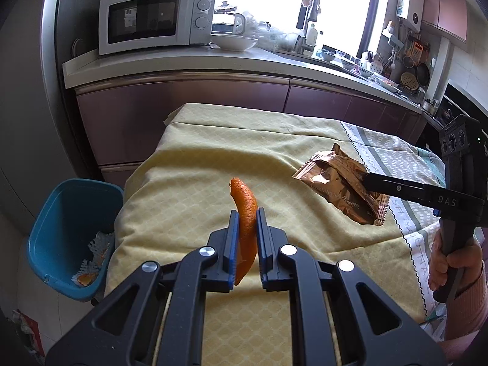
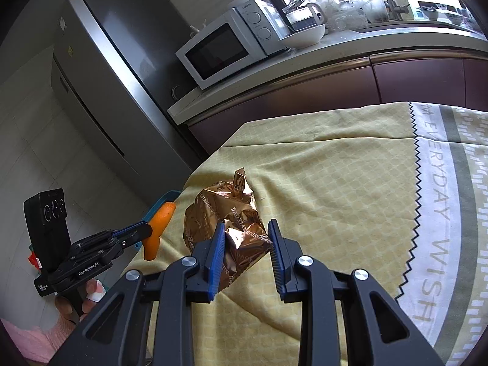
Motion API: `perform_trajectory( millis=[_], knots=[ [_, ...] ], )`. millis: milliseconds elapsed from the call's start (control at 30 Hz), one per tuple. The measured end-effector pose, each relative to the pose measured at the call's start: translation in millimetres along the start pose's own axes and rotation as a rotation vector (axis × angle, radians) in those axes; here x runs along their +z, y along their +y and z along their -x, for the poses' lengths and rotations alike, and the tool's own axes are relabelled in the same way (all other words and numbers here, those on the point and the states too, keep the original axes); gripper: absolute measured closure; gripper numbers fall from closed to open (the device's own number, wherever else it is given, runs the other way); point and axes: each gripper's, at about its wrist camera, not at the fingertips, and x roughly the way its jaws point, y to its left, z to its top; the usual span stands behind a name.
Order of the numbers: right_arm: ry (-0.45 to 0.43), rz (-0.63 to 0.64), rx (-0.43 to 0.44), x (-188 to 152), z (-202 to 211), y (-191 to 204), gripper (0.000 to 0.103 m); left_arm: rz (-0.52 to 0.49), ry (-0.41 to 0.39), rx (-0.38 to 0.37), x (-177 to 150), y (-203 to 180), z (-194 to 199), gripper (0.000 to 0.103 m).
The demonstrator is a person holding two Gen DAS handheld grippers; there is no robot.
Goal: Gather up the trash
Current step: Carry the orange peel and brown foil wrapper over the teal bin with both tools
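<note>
My left gripper (image 1: 247,215) is shut on a curved strip of orange peel (image 1: 245,204) and holds it upright above the yellow tablecloth (image 1: 189,183). In the right wrist view the same left gripper (image 2: 146,231) shows at the left with the orange peel (image 2: 160,219) in it. My right gripper (image 2: 245,228) is shut on a crumpled bronze foil wrapper (image 2: 219,210), lifted off the cloth. From the left wrist view the right gripper (image 1: 367,180) pinches the foil wrapper (image 1: 335,183) at its right side. A blue bin (image 1: 70,213) stands on the floor left of the table.
The blue bin holds paper scraps and peel. Behind the table runs a counter (image 1: 213,61) with a white microwave (image 1: 155,18), a bowl and dishes. A grey fridge (image 2: 106,70) stands at the left. A hand (image 1: 451,262) grips the right tool's handle.
</note>
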Motion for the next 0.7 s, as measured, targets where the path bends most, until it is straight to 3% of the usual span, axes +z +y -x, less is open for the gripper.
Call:
perform_trajectory(
  millis=[700],
  knots=[
    [0.048, 0.059, 0.061, -4.4, -38.8, 57.9, 0.076, 0.072, -0.044, 0.055, -18.2, 45.0, 39.0, 0.091]
  ],
)
